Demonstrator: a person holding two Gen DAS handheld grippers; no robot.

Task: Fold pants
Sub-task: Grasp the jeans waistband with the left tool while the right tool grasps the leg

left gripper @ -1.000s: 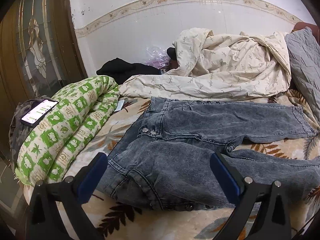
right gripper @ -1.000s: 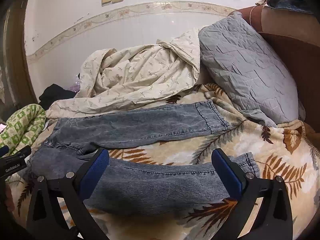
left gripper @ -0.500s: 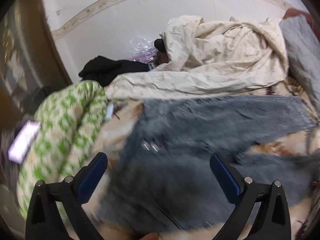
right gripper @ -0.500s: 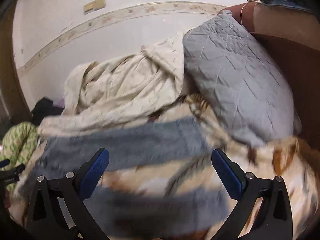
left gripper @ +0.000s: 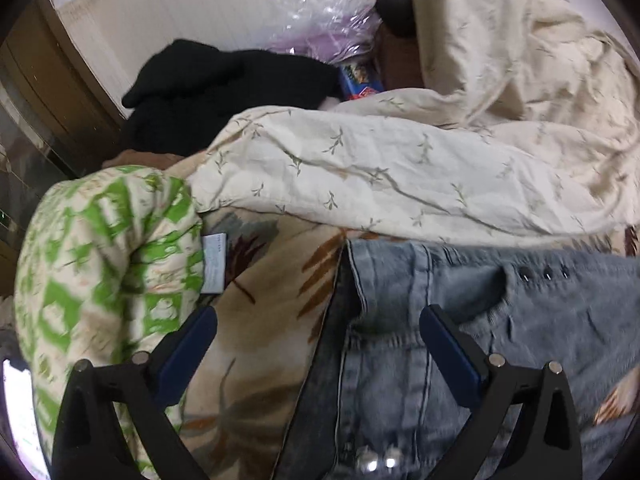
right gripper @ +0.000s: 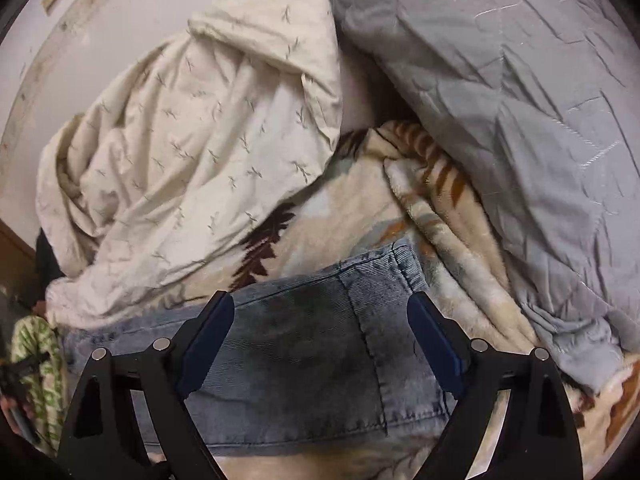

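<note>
Washed grey-blue jeans lie flat on a leaf-patterned blanket. In the left wrist view my left gripper hangs open over the waistband's far corner, and the band's edge runs between the two blue pads. In the right wrist view the cuff end of the far leg lies under my right gripper. Its jaws are closing but still stand wide, and the pads do not press on the denim. The near leg is out of view.
A crumpled cream duvet lies just behind the jeans, also seen as the cream duvet. A grey quilted pillow lies at right. A green patterned quilt, a lit phone, black clothing and a plastic bag sit at left.
Both grippers swept forward across the jeans and tipped downward, from the near side to the far waistband corner and far cuff. The right jaws have narrowed a little.
</note>
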